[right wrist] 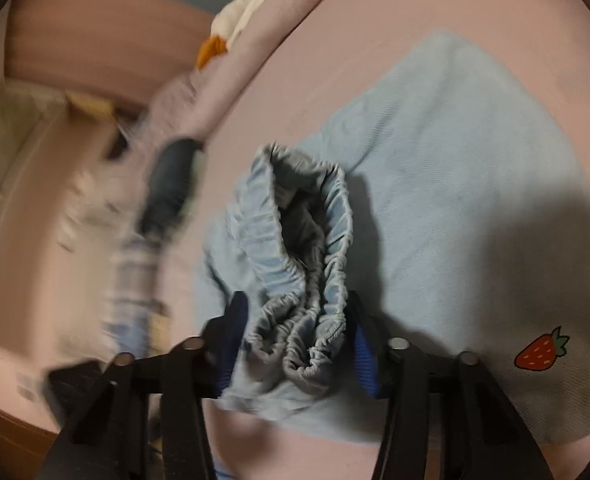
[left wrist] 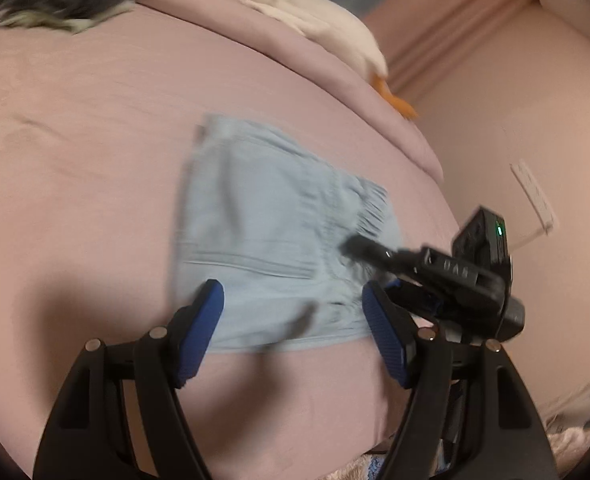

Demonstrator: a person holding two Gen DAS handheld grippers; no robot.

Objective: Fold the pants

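Light-blue pants lie already folded small on the pink bed; the right gripper clamps the bunched waistband, the left gripper hovers spread apart, one fold seemingly left.

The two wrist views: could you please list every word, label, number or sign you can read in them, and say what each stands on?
Pale letters on the right gripper's black body, left wrist view: too blurred to read.
Strawberry picture on the light blue pants, right wrist view: a drawing, no words.
Nothing else bears readable text.
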